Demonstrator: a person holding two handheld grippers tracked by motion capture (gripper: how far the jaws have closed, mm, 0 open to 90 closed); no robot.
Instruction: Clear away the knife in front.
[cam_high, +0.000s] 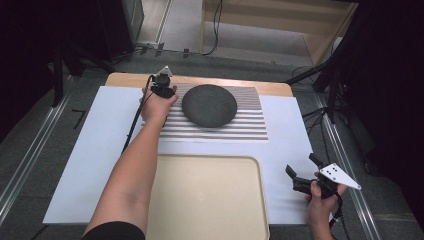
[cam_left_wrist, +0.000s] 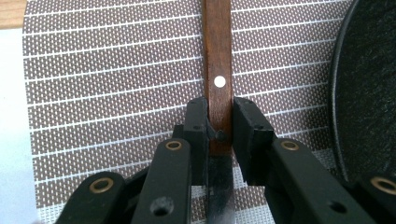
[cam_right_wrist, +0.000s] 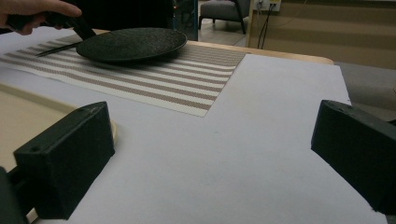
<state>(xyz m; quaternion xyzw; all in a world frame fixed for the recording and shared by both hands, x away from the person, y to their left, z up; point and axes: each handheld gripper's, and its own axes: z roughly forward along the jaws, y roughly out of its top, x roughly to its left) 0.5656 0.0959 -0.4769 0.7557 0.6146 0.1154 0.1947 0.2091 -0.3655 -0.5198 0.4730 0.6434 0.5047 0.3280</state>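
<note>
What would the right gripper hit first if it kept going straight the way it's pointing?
Probably nothing nearby: the right gripper points over bare white table cover. Farther along lie the striped placemat and black plate, though depth is hard to judge.

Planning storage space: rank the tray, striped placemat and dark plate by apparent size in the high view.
1. Tray, though it sits nearest the camera, so its lead is unsure.
2. Striped placemat.
3. Dark plate.
</note>
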